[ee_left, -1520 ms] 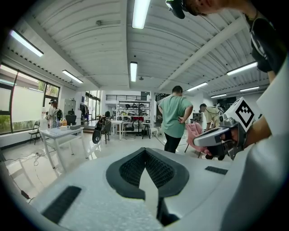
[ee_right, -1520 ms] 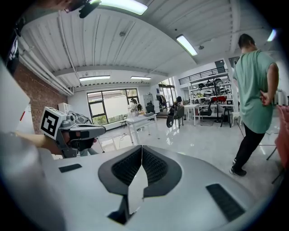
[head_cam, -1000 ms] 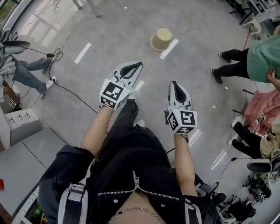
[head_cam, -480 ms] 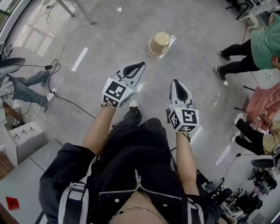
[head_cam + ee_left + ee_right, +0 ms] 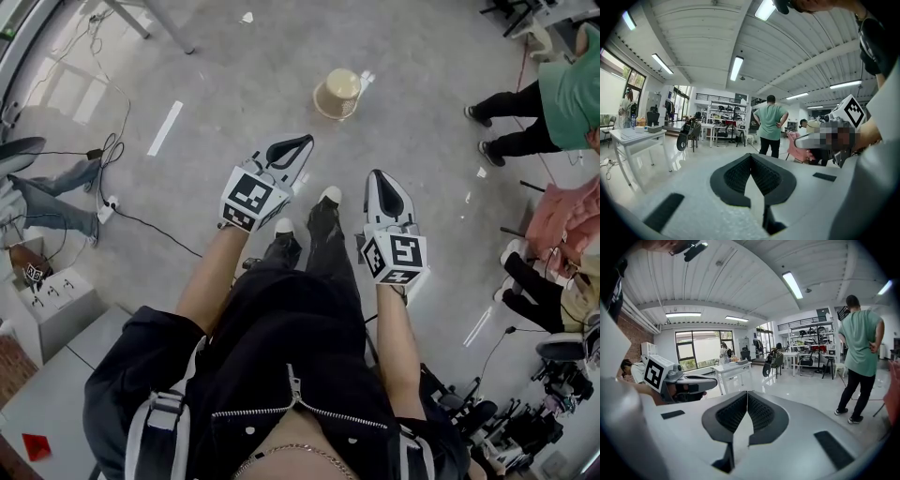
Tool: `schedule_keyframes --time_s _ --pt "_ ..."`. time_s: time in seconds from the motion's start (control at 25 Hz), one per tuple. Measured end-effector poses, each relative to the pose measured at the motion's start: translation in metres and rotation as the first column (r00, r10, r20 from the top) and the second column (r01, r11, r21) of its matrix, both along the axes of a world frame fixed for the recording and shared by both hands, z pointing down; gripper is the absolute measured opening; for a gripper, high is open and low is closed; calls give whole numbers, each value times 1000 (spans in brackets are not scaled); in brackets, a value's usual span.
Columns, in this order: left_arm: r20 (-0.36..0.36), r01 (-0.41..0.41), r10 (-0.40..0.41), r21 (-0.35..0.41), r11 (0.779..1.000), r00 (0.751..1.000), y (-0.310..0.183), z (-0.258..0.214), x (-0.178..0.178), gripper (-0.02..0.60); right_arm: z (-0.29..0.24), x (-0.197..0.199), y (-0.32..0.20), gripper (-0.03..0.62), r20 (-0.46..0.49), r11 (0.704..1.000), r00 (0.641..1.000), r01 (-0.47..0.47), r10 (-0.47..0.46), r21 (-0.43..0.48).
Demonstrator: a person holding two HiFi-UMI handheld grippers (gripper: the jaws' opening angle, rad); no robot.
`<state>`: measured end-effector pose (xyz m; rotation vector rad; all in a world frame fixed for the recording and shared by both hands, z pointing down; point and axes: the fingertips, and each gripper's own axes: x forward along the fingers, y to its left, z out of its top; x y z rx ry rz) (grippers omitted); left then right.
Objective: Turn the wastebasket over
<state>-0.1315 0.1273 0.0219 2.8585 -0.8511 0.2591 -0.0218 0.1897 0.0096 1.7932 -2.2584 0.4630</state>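
Wastebasket (image 5: 337,93) is sitting on the grey floor (image 5: 234,84), out in open floor, well away from any edge of it that is showing. It's a small round beige tub, plain, tapering from a wide end to a narrow one. It's looking inverted: narrow flat end is facing up, wide rim is resting on the floor, though it's small and far off, so not certain. It's standing just beside a short white strip (image 5: 367,79) on the floor.

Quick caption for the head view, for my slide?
Left gripper and right gripper, both shut and empty, held above the floor; beige wastebasket ahead, untouched.
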Motion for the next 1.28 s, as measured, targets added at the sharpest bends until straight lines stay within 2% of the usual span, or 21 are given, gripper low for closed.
schedule_keyframes --time_s 0.2,0.52,0.96,1.28 --pt "15 7 -7 4 1000 1000 -19 6 14 5 8 14 -26 11 24 1000 1000 17 -17 -5" --pt "41 64 -64 10 998 997 -82 -1 40 5 2 43 -96 11 54 997 996 73 -74 11" --pt "79 121 -122 21 992 989 -155 -7 104 5 -1 118 -178 11 84 991 987 135 -137 20" --pt "99 120 -123 37 992 987 -183 -9 133 3 7 153 -203 11 86 989 986 146 -145 0"
